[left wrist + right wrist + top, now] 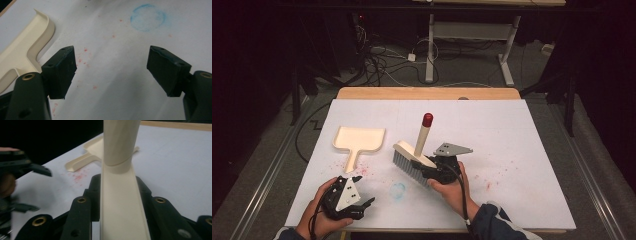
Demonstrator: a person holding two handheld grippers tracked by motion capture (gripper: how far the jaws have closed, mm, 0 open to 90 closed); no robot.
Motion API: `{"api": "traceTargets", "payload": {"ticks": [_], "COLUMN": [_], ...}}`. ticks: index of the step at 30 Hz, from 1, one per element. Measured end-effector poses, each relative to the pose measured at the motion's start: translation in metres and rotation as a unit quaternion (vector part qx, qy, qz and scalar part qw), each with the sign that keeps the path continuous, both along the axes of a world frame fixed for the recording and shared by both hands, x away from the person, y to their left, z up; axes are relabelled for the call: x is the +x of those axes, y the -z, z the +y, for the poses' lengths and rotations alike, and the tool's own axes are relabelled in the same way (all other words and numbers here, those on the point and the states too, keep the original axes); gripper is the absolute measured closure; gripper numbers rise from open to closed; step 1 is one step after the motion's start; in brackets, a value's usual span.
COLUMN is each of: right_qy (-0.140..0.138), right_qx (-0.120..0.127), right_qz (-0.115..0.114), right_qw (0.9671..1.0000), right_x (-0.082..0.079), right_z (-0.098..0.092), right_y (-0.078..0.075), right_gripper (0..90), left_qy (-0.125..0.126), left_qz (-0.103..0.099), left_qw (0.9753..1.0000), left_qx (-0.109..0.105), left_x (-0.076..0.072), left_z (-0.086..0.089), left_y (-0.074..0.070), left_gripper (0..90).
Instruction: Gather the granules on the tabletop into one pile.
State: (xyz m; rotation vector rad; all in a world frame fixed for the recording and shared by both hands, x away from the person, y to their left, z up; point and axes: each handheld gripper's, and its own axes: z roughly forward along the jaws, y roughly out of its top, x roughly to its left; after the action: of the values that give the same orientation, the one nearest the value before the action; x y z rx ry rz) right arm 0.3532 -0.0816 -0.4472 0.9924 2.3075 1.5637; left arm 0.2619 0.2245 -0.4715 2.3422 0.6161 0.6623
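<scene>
The table (512, 165) is covered in white, speckled with faint red stains and a blue ring (148, 17). Just ahead of the left gripper (362, 204), whose jaws stand wide apart on nothing, a cream dustpan (357, 141) lies flat, handle towards that gripper. The right gripper (424, 167) clamps a cream brush (414, 155) by its head; its grey bristles face down-left, and its red-tipped handle rises steeply, tilted slightly right.

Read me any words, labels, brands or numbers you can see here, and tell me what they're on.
None. The brush, the dustpan and both grippers, left and right, carry no readable text; the sheet bears only red specks and a blue ring smudge.
</scene>
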Motion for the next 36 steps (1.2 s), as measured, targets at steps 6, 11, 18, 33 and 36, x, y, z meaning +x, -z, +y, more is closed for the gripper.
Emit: {"api": "traceTargets", "payload": {"ticks": [6, 11, 18, 33, 36], "right_qy": [0.091, 0.131, 0.160, 0.141, 0.130], "right_qx": [-0.009, -0.007, -0.005, -0.010, -0.014], "right_qz": [0.008, 0.036, 0.048, -0.007, -0.020], "right_qw": [0.9957, 0.9908, 0.9859, 0.9899, 0.9912], "right_x": [0.015, 0.017, 0.003, -0.009, -0.006], "right_z": [-0.003, -0.021, -0.046, -0.067, -0.078], "right_y": [0.016, 0.020, 0.016, -0.019, -0.029], "right_gripper": [67.3, 67.0, 67.1, 67.3, 67.3], "left_qy": [-0.001, -0.007, -0.002, 0.003, 0.003], "left_qz": [-0.002, -0.003, -0.007, -0.006, -0.006], "left_qw": [1.0000, 0.9998, 0.9998, 0.9997, 0.9997], "left_qx": [0.005, 0.018, 0.021, 0.022, 0.021], "left_x": [0.000, -0.001, -0.003, -0.002, -0.002], "left_z": [0.000, -0.001, -0.003, -0.005, -0.005], "left_y": [0.000, 0.001, 0.001, 0.000, 0.000], "left_gripper": [23.0, 22.9, 22.9, 22.9, 22.9]}}
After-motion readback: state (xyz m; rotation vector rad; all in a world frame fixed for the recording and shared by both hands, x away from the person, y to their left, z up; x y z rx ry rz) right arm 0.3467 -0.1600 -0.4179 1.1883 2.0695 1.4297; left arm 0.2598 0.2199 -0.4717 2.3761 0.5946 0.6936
